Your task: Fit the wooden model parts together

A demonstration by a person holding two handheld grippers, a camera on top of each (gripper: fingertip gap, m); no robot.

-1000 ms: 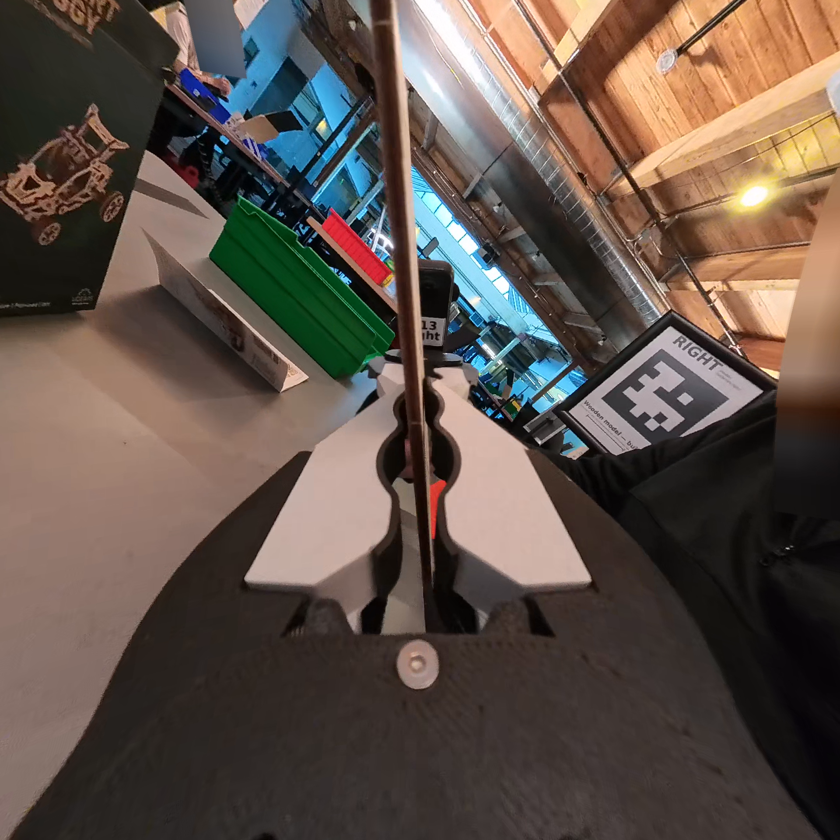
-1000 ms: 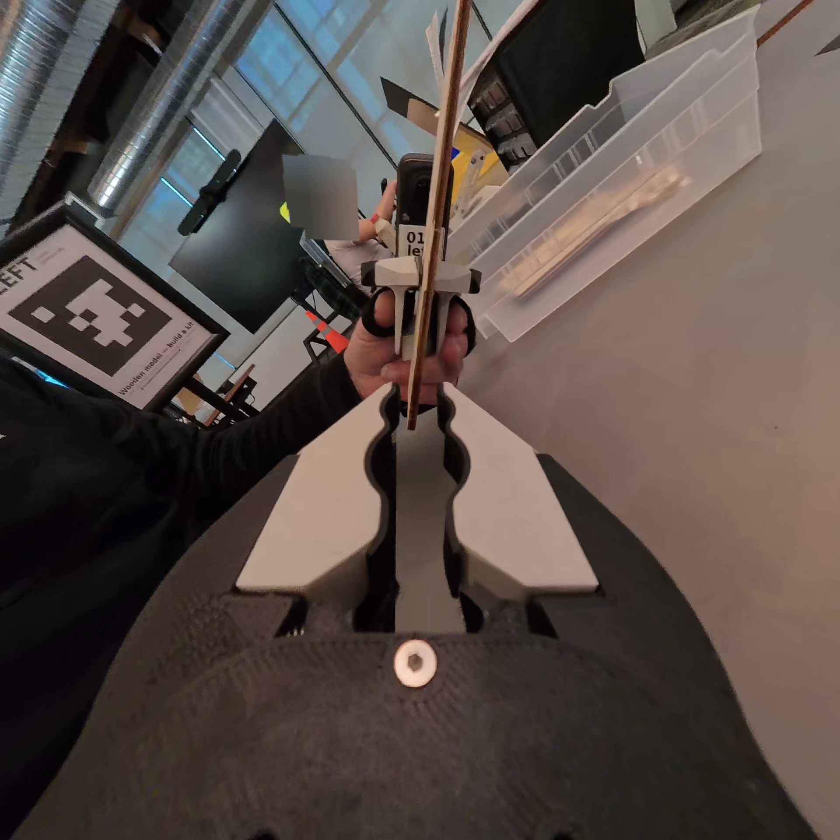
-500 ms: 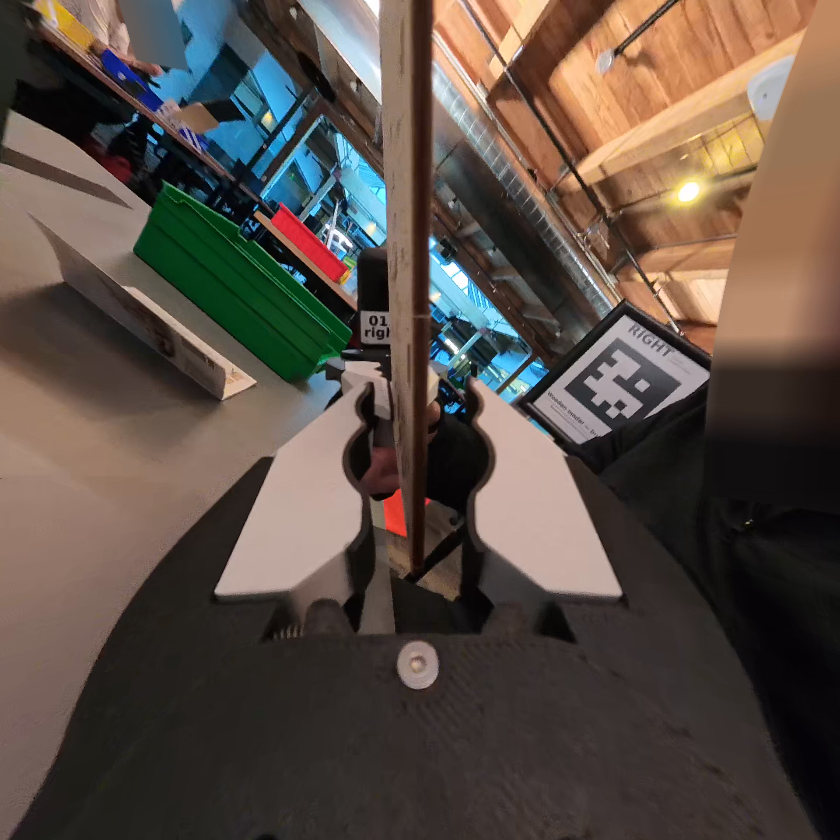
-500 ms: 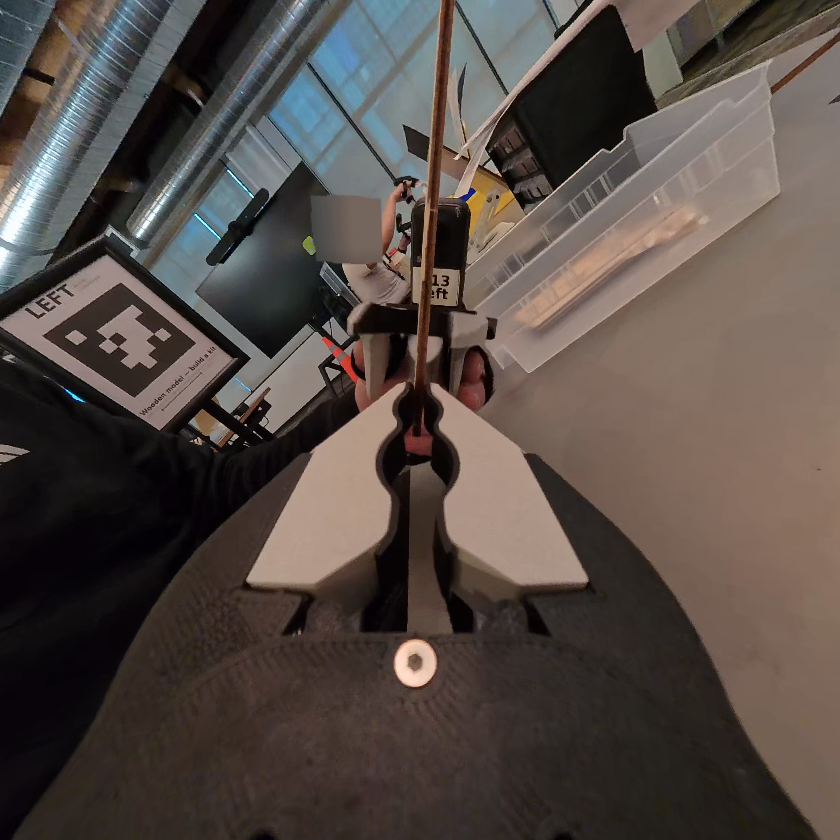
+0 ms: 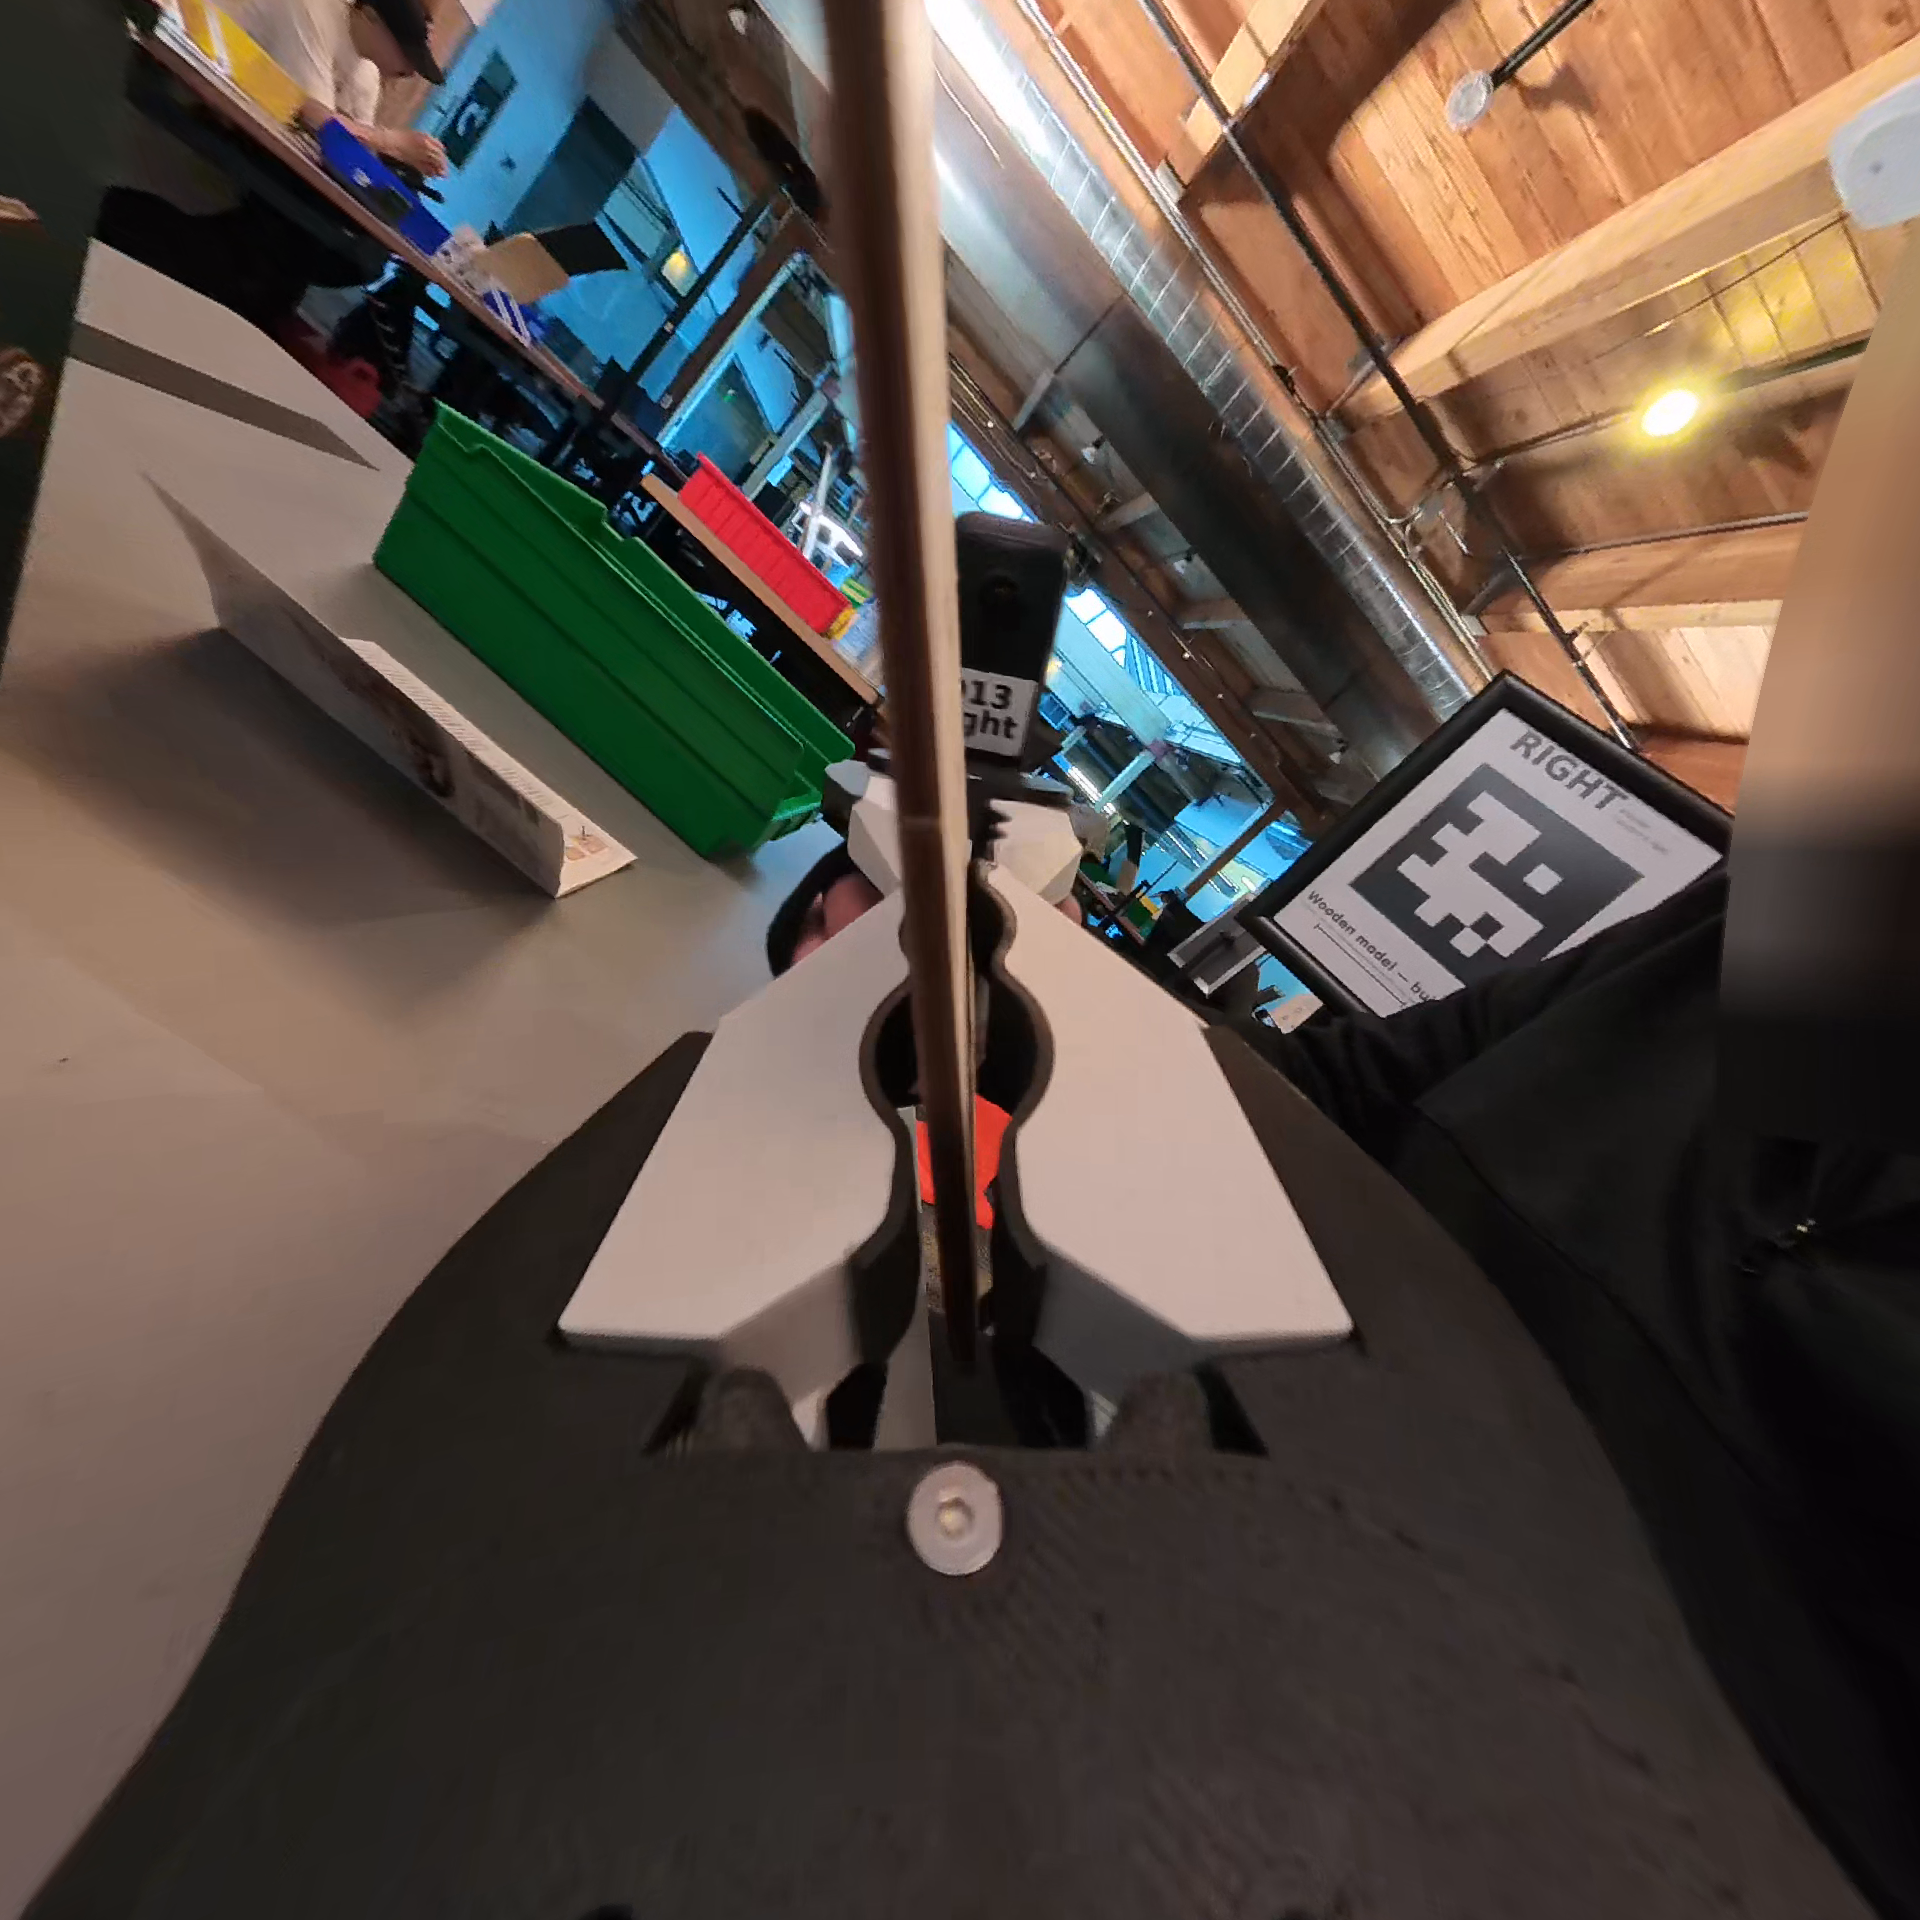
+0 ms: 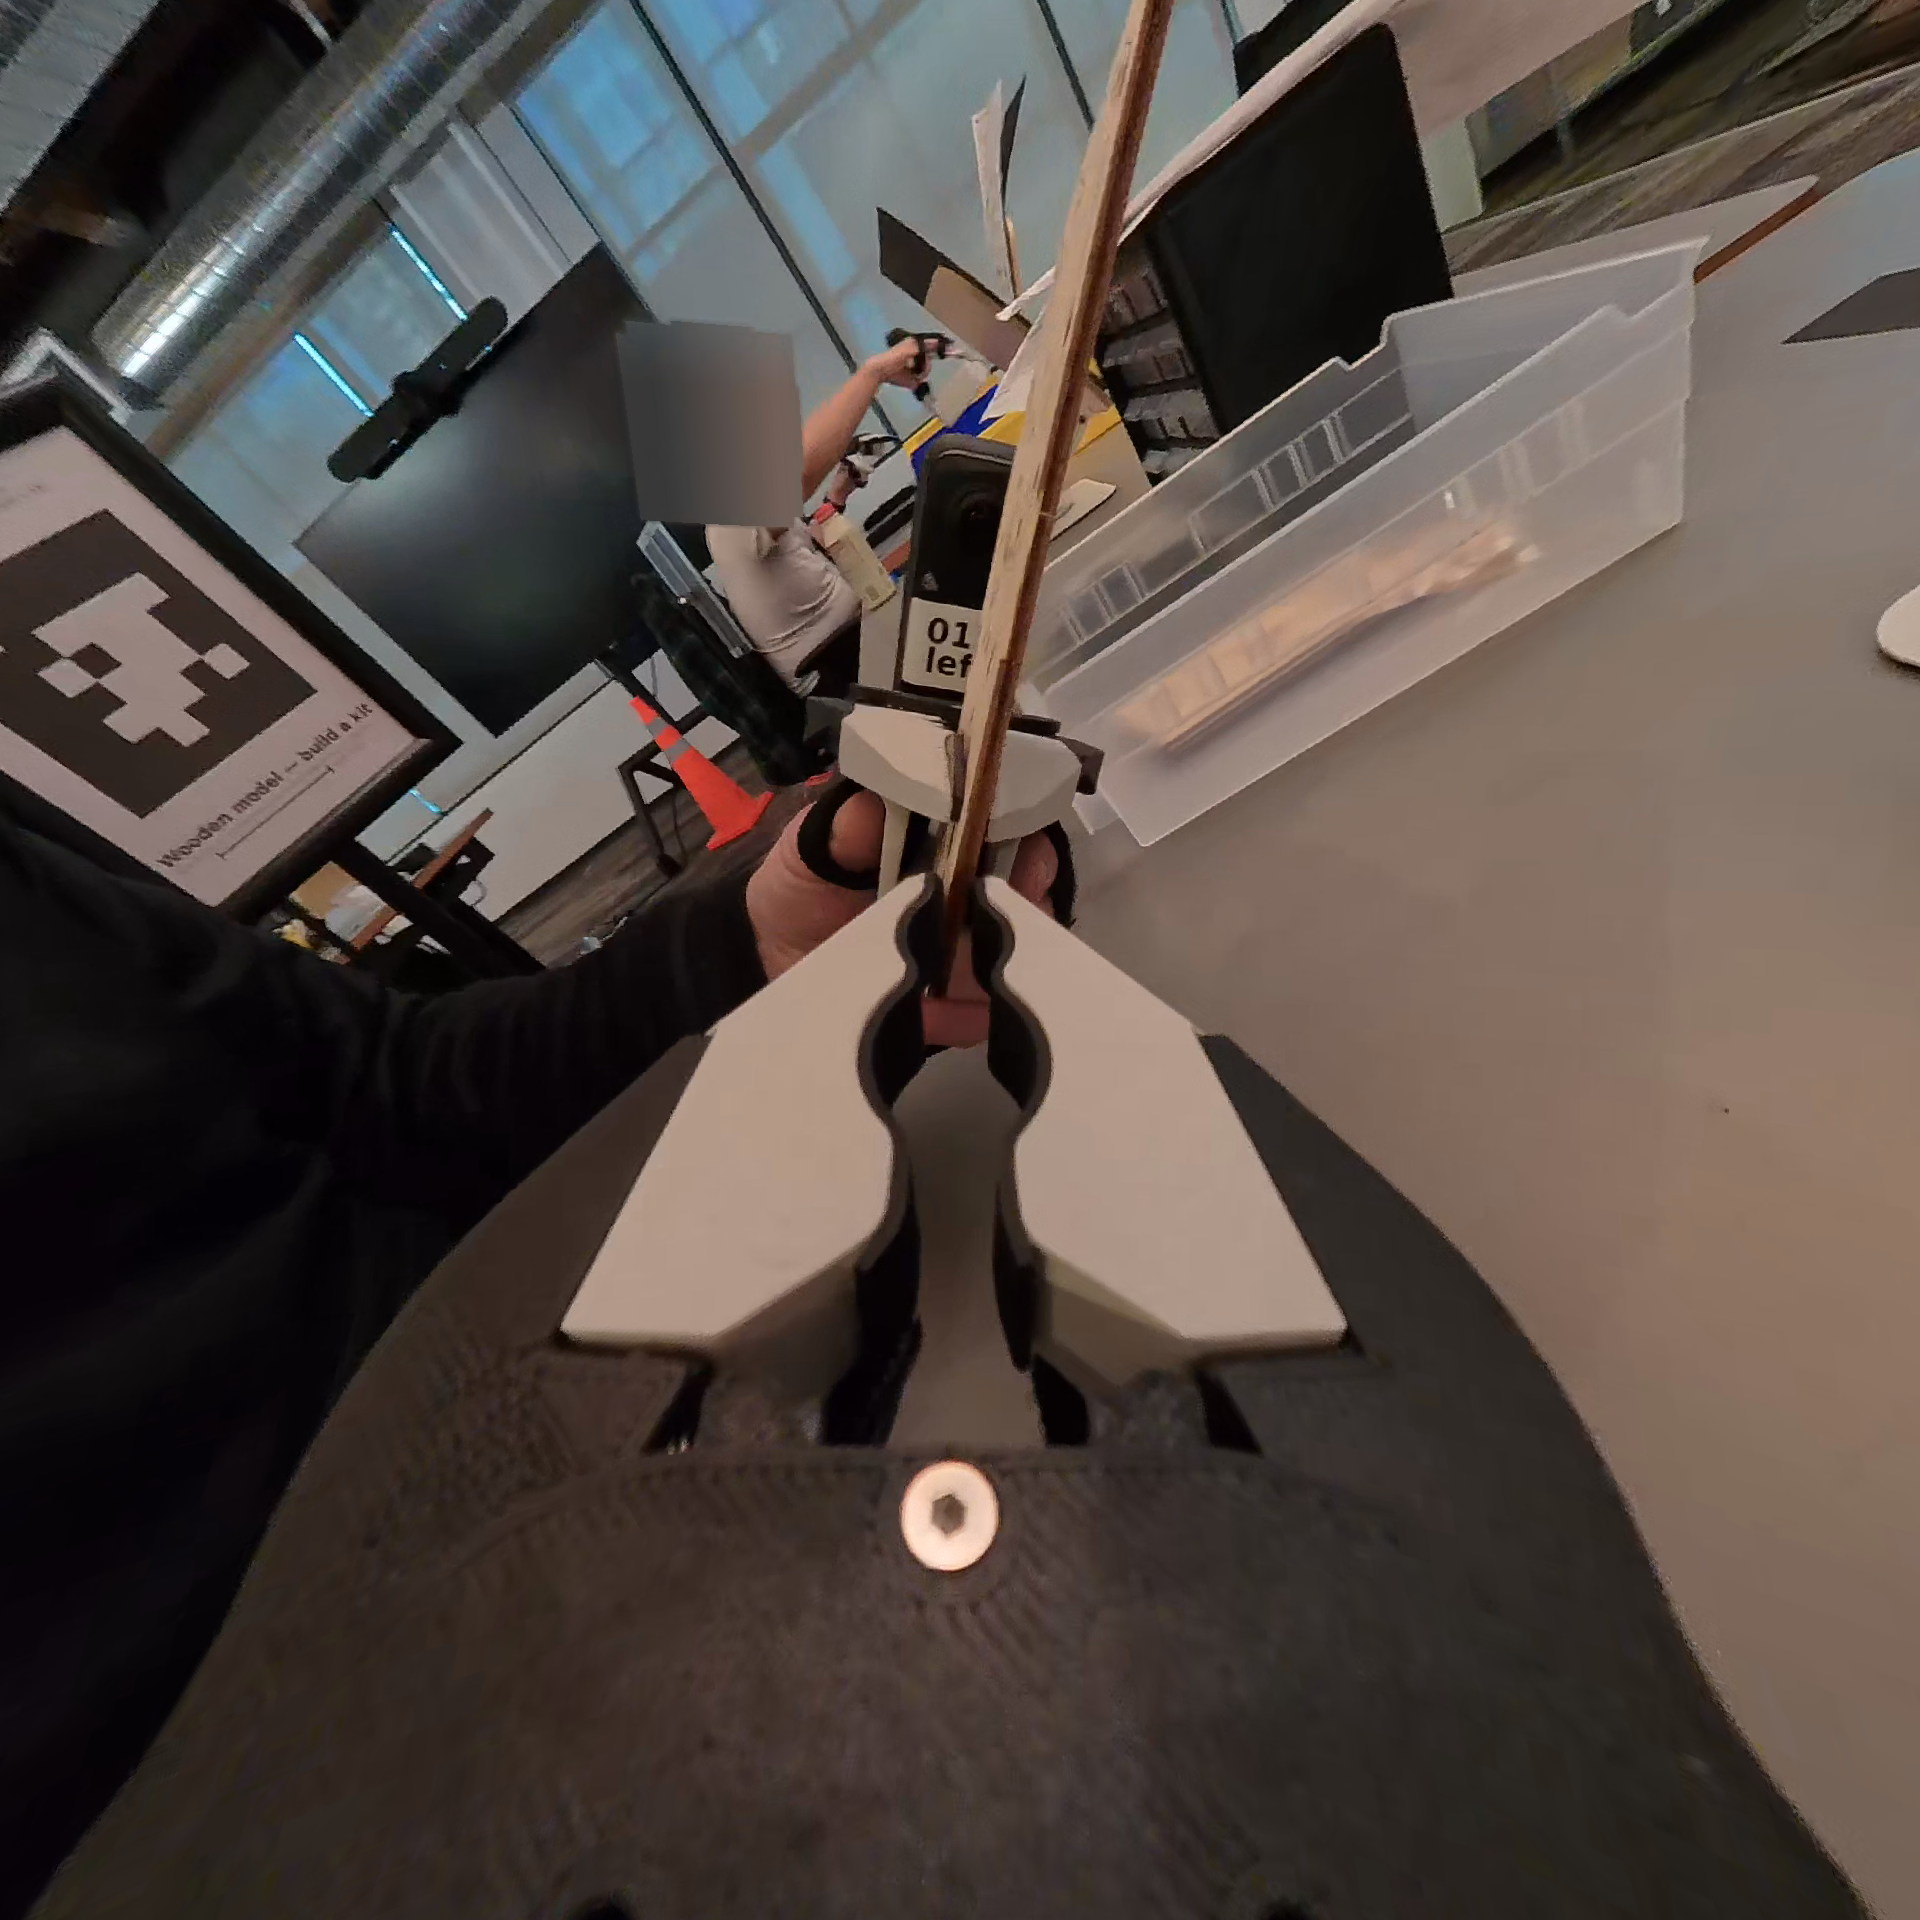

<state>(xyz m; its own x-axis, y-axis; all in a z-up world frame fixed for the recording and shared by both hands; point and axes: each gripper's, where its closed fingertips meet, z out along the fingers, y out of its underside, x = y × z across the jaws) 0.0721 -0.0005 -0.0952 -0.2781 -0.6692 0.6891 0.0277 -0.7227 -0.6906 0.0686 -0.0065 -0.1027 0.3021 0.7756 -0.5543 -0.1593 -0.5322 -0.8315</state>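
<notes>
A thin wooden sheet [image 5: 899, 416] stands upright, seen edge-on, between both grippers. My left gripper [image 5: 940, 914] is shut on the sheet, which runs deep down between its fingers. My right gripper [image 6: 951, 899] is shut on the lower end of the same sheet [image 6: 1049, 436], which leans up and to the right. The two grippers face each other closely. The right gripper shows just behind the sheet in the left wrist view [image 5: 961, 831]. The left gripper shows in the right wrist view [image 6: 956, 774], pinching the sheet from the far side.
A green bin [image 5: 592, 613] and a folded booklet [image 5: 416, 727] sit on the grey table [image 5: 208, 1039] at the left. A clear plastic bin [image 6: 1371, 540] holding wooden parts sits at the right. Framed signs [image 5: 1496, 873] [image 6: 156, 644] stand behind. Only a small space, under 4 cm, lies between the two pairs of fingers.
A second ago the left held the sheet and the right stood slightly open. The right then shut on it, the left opened, and the left has now shut on the sheet again.
</notes>
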